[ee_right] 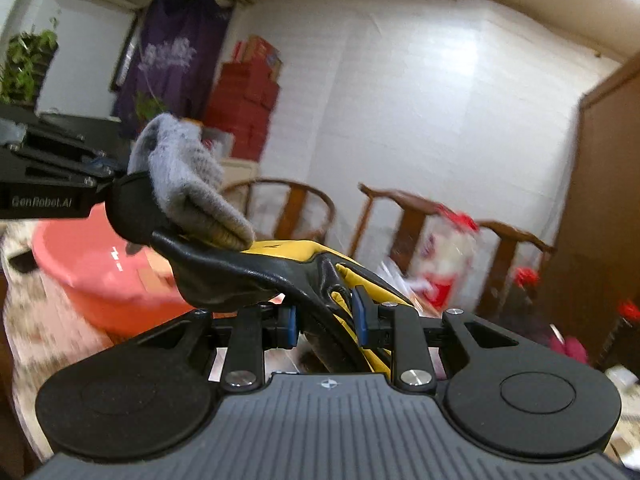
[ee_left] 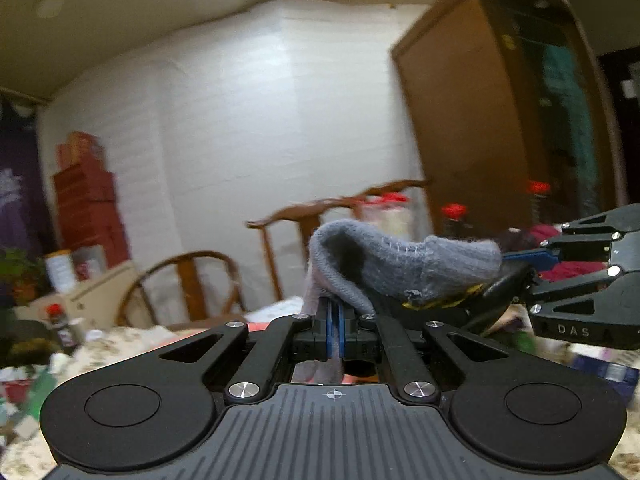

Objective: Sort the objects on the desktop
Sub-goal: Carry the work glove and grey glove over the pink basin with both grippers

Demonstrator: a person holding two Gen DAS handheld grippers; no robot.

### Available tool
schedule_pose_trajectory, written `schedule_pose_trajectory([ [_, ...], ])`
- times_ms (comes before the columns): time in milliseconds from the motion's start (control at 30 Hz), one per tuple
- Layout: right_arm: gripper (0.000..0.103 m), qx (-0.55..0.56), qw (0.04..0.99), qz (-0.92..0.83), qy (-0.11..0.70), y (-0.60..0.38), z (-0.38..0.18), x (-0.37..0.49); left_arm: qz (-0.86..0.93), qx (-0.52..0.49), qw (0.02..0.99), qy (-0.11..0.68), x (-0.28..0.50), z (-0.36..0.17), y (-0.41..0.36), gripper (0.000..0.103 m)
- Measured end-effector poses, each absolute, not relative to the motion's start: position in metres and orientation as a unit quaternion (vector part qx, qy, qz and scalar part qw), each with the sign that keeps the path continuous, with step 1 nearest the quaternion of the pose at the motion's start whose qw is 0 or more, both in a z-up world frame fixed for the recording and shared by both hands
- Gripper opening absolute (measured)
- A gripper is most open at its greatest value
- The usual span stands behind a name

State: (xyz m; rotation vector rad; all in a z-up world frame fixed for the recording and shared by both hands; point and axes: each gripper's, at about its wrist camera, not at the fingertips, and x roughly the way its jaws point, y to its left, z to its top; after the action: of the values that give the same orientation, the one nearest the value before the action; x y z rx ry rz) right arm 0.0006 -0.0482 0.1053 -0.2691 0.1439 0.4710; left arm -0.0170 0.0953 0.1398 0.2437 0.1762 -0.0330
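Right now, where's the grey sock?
Left wrist view: grey sock is clamped in the left claw, draped rightward over the black-and-yellow glove that the right claw holds.

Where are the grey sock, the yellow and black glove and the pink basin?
grey sock [ee_left: 404,268]: left wrist view, middle of its knit.
yellow and black glove [ee_right: 248,272]: right wrist view, black leather part.
pink basin [ee_right: 100,276]: right wrist view, outer wall.

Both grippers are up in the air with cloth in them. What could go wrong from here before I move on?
1. The grey sock lies draped over the black-and-yellow glove, and only the left gripper pinches it; pulling apart might drag one item along.
2. The right gripper grips the glove by a bunched fold, so it could slip.
3. A drop may miss the pink basin below.
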Motion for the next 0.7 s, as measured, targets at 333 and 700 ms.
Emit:
schedule_pose_trajectory([
  [333, 0.029, -0.142, 0.934, 0.323, 0.051, 0.067, 0.129, 0.047, 0.099, 0.096, 0.984, 0.112, -0.009, 0.142, 0.197, 0.004],
  [700, 0.054, -0.189, 0.901, 0.358, 0.158, 0.156, 0.093, 0.124, 0.146, 0.083, 0.969, 0.179, 0.004, 0.101, 0.264, 0.038],
])
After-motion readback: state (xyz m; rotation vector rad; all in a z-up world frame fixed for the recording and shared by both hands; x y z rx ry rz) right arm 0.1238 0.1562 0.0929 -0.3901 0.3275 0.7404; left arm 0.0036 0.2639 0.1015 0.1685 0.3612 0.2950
